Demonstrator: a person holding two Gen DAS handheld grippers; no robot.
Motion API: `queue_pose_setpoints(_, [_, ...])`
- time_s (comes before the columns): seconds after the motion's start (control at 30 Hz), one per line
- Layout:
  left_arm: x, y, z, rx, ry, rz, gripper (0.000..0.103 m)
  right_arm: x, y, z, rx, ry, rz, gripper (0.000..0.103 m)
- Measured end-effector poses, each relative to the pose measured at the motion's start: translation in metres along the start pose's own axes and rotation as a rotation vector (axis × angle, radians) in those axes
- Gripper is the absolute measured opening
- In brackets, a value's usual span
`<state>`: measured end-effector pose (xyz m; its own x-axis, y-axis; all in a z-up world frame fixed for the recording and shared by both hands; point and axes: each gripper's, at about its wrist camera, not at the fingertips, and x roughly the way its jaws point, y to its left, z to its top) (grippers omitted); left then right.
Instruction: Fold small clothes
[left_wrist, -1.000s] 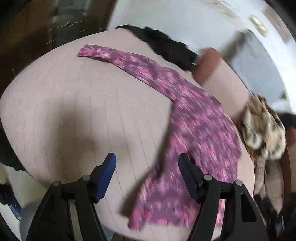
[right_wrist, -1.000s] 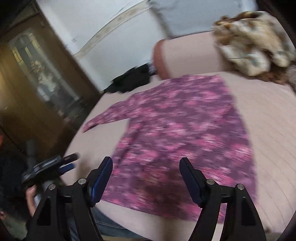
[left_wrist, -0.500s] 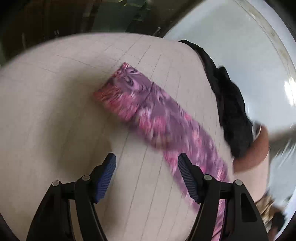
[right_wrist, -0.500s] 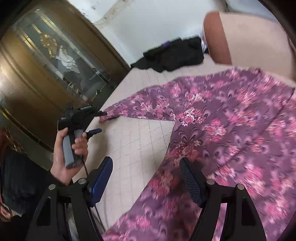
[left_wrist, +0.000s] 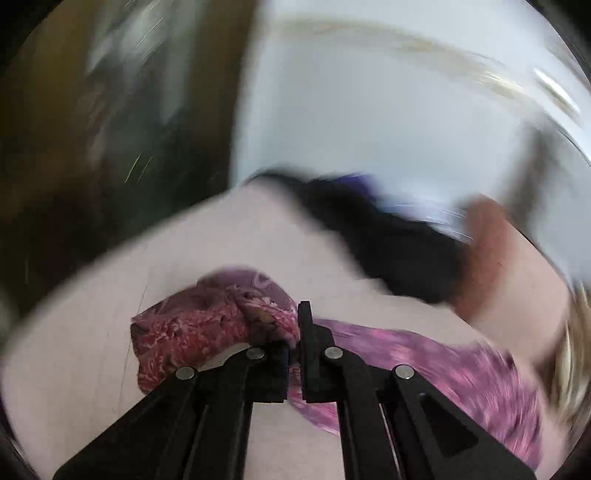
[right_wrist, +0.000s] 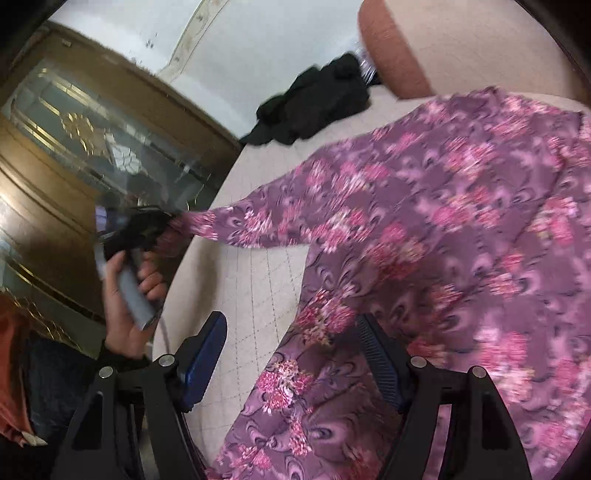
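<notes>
1. Left wrist view: the left gripper (left_wrist: 293, 343) is seen clamped on the cuff end of the sleeve (left_wrist: 207, 328) of the purple floral top (left_wrist: 443, 365), with bunched cloth pinched between the jaws and spilling out to the gripper's left.
2. In the right wrist view, the same left gripper (right_wrist: 147, 225) is seen held in a hand (right_wrist: 133, 295) near the edge of the bed (right_wrist: 258, 280), with the sleeve (right_wrist: 258, 229) drawn out straight from it towards the body of the top (right_wrist: 461, 240).
3. The right gripper (right_wrist: 291, 358) is seen with its jaws wide apart; nothing is held, and the side edge of the top lies just ahead, between and under the fingers.
4. The fabric is judged thin, light and limp: it will sag and crease wherever it is not supported, and may slip from a shallow pinch.
5. A hold at a seam or hem, such as the side edge in front of the right gripper, is judged the firmest choice.
6. Open bed surface is seen ahead of the right gripper, between the sleeve and the top's side edge, giving room for the sleeve to be laid inwards.
7. A black garment (right_wrist: 314, 103) lies far ahead, well apart from the top; the bed's edge close to the left gripper is the limit to be watched.
</notes>
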<state>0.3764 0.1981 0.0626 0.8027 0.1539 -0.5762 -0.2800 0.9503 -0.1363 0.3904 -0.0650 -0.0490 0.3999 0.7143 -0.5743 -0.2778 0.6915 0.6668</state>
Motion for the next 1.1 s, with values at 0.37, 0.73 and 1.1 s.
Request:
queue_pose_setpoints(0.37, [-0.118,-0.227,-0.204,0.672,0.141,-0.408,0.004,-0.139,-0.101,-0.023,0.183,-0.209,-0.051,0.078])
queue_pose_setpoints(0.73, [-0.151,-0.256,-0.329,1.167,0.216,-0.518,0.080,-0.089,-0.171,-0.023,0.387,-0.054,0.155,0.079])
queue_pose_setpoints(1.1, [-0.159,-0.184,-0.337,0.875,0.415,-0.420,0.081,-0.038,-0.082,-0.029,0.041,0.100,0.033,0.083])
